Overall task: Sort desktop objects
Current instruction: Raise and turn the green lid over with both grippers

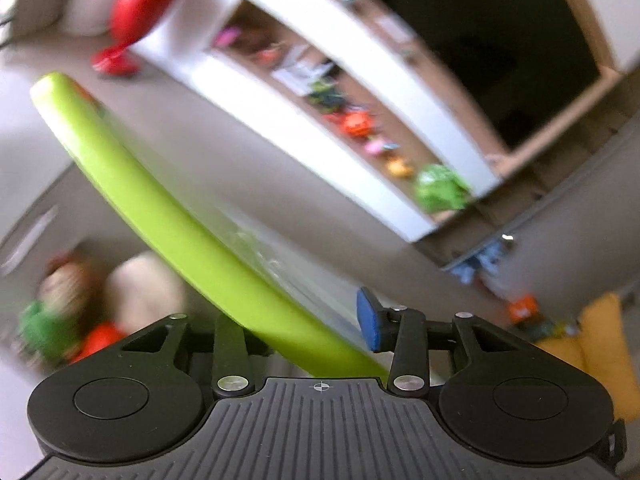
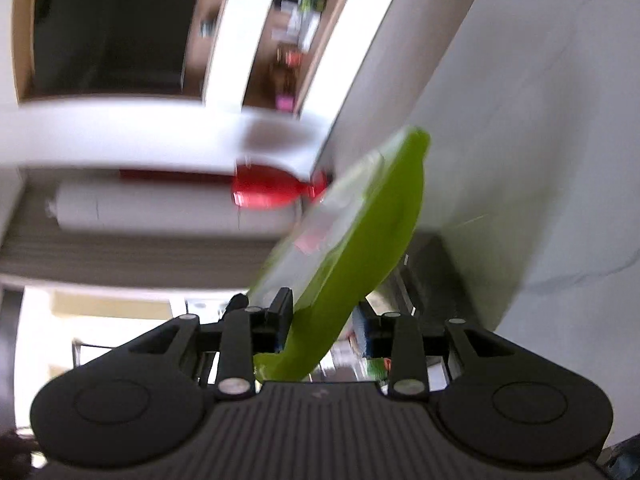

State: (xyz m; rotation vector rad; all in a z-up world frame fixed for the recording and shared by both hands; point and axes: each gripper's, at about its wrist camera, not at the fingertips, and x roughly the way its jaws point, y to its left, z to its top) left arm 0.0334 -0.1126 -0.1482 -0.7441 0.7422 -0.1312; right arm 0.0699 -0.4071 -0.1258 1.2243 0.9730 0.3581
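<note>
Pinching the same lime-green tray (image 1: pixel 168 216) from opposite ends, the left gripper (image 1: pixel 304 332) and right gripper (image 2: pixel 320 328) both clamp its rim and hold it tilted in the air (everything's blurry), white shelf unit (image 1: pixel 304 92) behind.

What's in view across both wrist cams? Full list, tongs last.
lime-green flat plastic tray with clear cover: 1, green, tilted, held between both tongs.
red glossy vase-shaped object: 1, red, beside the white shelf unit.
white shelf unit: 1, white, behind; small colourful items inside, too blurred to count.
yellow soft cushion: 1, yellow, lower right of left view.
left tongs: black, blue pads, shut on tray.
right tongs: black, shut on tray.
</note>
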